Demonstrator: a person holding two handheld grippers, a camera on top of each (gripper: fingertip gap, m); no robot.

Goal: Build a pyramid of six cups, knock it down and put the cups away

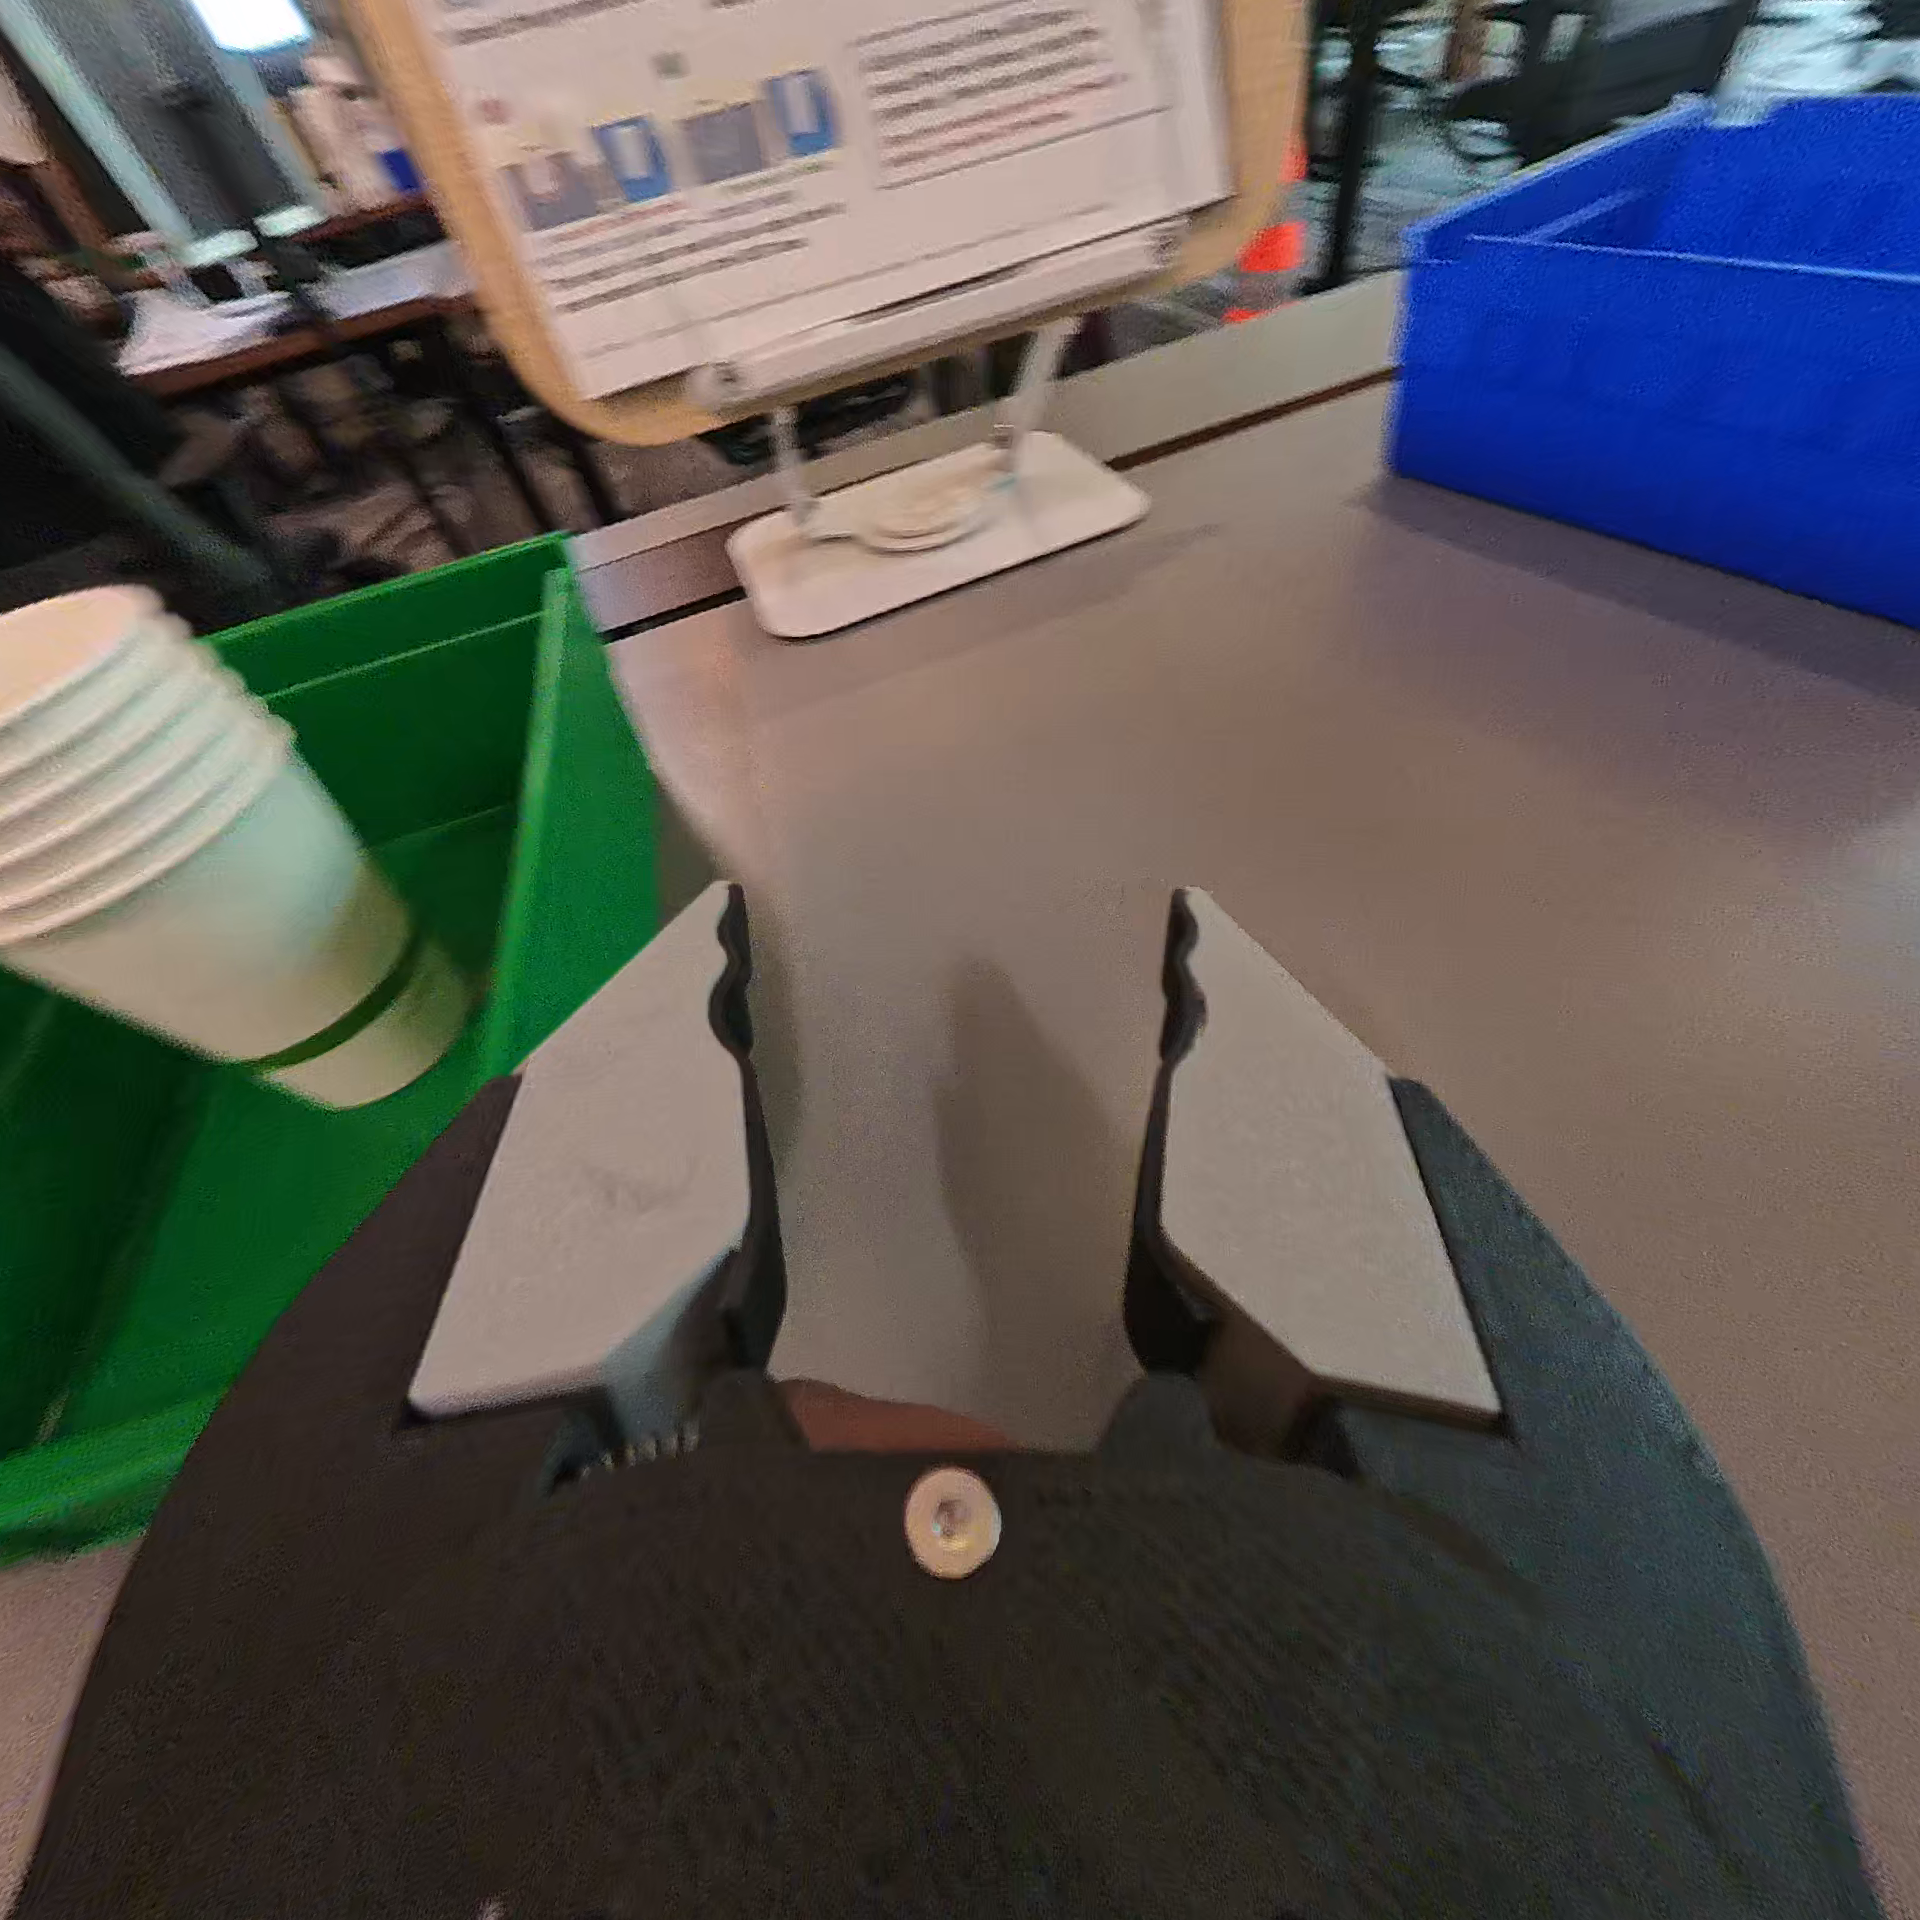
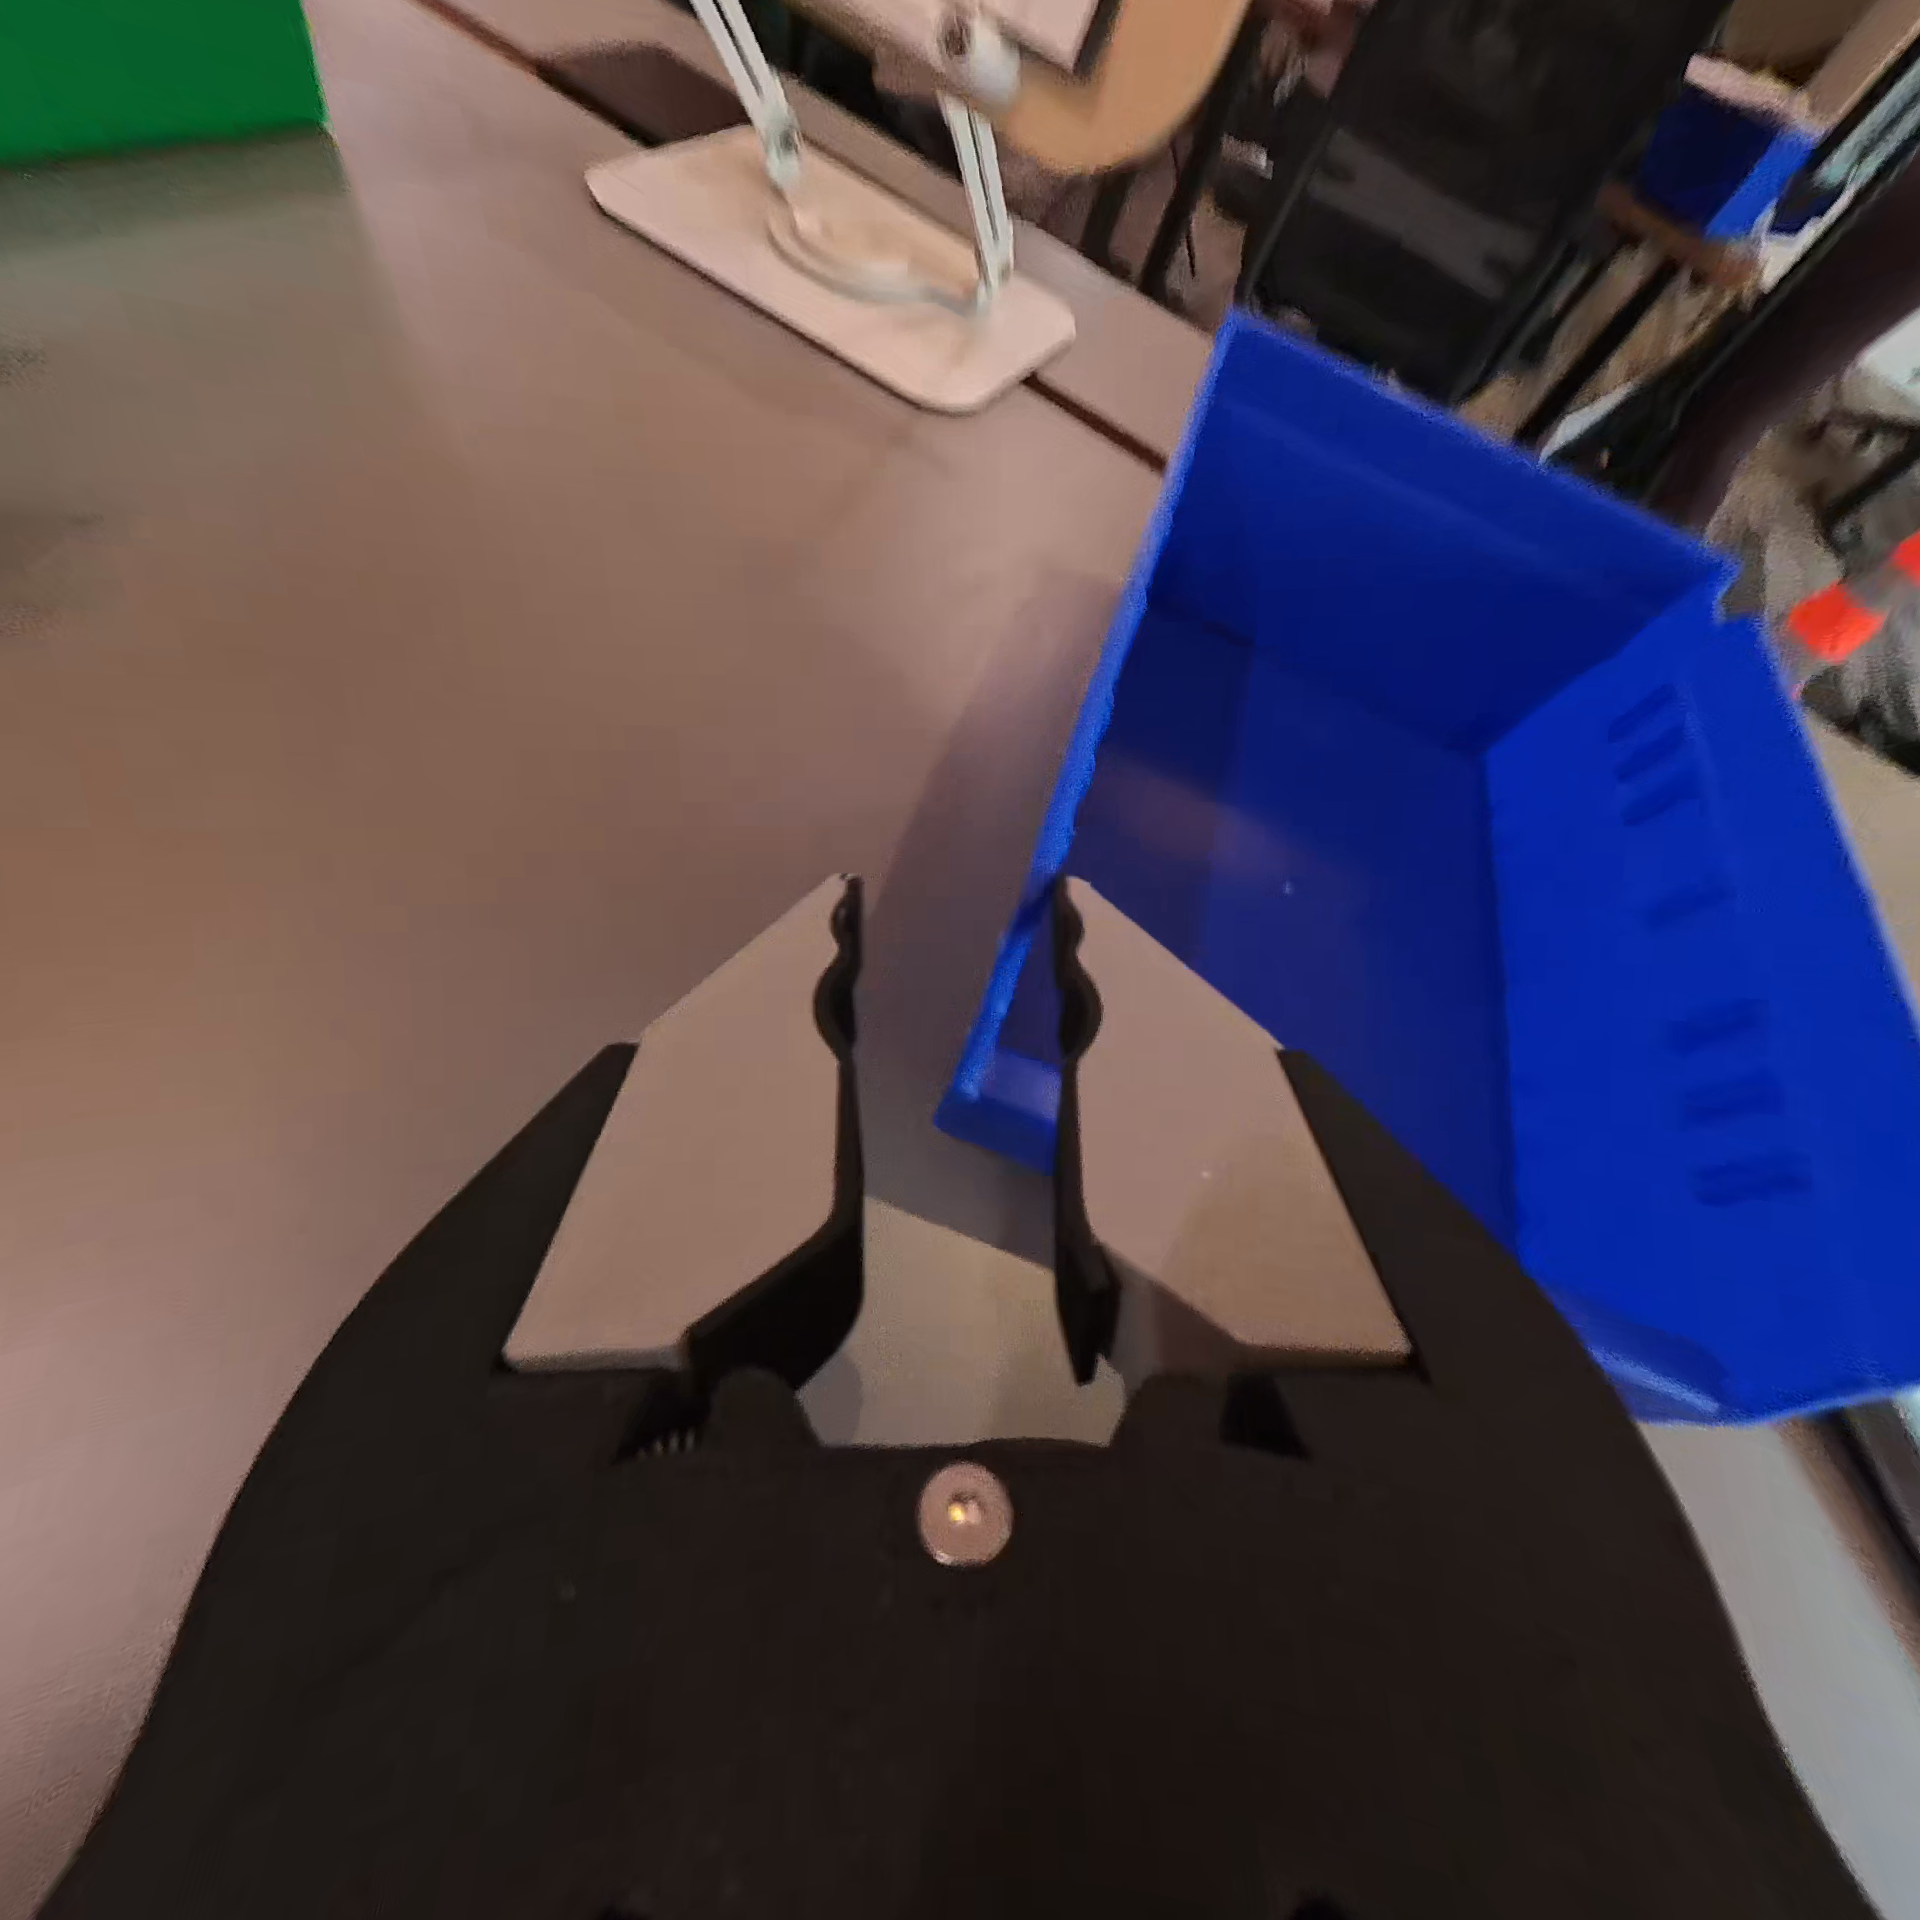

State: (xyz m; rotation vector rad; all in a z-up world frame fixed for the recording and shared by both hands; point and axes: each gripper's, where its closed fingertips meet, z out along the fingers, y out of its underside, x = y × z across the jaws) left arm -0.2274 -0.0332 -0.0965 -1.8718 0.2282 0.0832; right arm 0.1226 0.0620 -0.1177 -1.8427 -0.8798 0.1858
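A nested stack of white paper cups [image 1: 177,831] tilts over a green plastic bin [image 1: 436,831], bases pointing down-right; left tool [image 1: 961,914] and right tool [image 2: 956,894] gape, released, above the grey desk [image 1: 1247,831].

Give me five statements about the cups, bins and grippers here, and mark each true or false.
1. The cups are nested in one stack. True.
2. The stack stands upright on the table. False: it leans tilted in the green bin.
3. The left gripper holds a cup. False: its fingers are apart and empty.
4. The blue bin holds cups. False: the visible part of its inside is bare.
5. The right gripper is open and empty. True.
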